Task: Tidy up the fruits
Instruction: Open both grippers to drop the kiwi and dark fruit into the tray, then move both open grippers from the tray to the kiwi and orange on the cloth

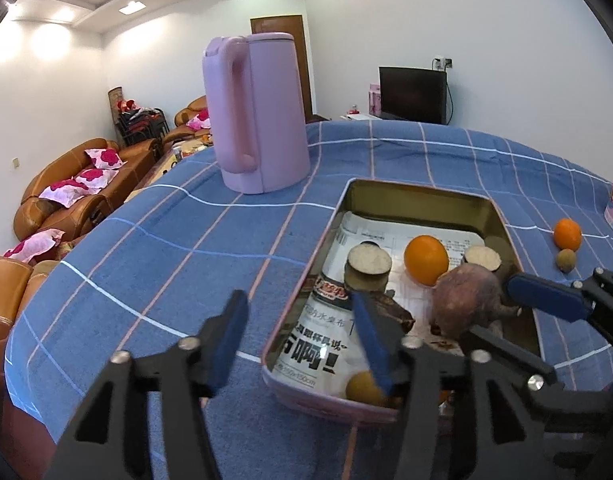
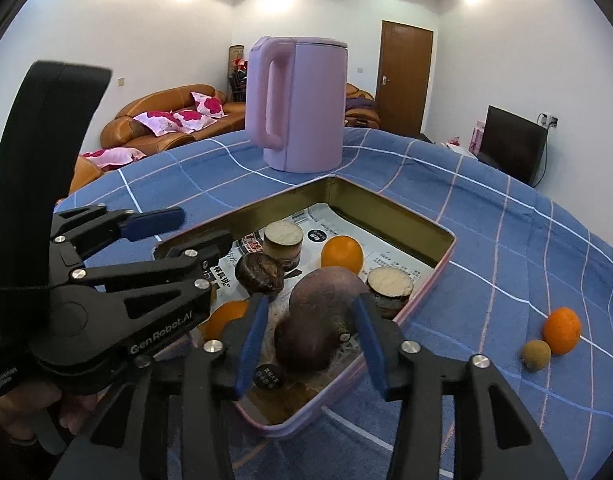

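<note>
My right gripper is spread around the big purple fruit at the tin's near edge, not gripping, left gripper also apart over its near-left corner; I'd clear out straight up, then fetch the loose orange outside the tin's right edge.

"GenRobot.AI" on left hand-held gripper; "150x150cm" on paper.

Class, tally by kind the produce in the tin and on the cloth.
Oranges: 3
Cut cylinder pieces: 2
Large purple root: 1
Dark brown lump: 1
Small brown fruit: 1
Total: 8
</note>
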`<state>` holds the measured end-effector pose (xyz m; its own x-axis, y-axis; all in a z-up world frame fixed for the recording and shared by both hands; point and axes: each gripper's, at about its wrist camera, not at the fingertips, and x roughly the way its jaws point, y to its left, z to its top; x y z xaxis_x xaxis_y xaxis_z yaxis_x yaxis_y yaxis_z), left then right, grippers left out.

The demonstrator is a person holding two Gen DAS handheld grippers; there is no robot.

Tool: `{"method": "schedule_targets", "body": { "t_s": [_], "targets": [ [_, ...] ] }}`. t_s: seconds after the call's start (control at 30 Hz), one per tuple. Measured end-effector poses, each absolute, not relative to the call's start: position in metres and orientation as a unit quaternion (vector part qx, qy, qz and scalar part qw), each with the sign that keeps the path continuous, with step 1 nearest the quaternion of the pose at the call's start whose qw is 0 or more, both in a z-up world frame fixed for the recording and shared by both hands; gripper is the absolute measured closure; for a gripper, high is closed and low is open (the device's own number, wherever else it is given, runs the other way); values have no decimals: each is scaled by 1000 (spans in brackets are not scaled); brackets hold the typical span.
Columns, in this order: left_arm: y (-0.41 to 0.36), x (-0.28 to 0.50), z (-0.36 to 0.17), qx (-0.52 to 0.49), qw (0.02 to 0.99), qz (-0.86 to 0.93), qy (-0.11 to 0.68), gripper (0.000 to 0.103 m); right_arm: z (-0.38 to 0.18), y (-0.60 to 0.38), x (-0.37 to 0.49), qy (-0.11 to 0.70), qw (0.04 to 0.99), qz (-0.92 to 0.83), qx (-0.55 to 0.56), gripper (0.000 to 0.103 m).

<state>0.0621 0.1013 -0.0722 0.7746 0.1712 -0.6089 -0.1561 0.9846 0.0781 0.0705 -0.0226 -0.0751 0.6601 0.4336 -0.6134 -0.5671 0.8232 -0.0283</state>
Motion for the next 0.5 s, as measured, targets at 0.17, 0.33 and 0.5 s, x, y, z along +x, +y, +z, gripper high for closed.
{"method": "schedule_targets", "body": {
  "t_s": [0.17, 0.33, 0.5],
  "targets": [
    [101, 57, -65, 7, 945, 89, 315, 27, -72, -30, 66, 296, 910, 272, -102, 47],
    [85, 54, -54, 11, 950, 73, 304, 27, -67, -48, 62, 285, 917, 258, -105, 47],
    [53, 56, -46, 23, 952, 42, 302, 27, -60, -91, 65, 283, 929, 220, -87, 46]
  ]
}}
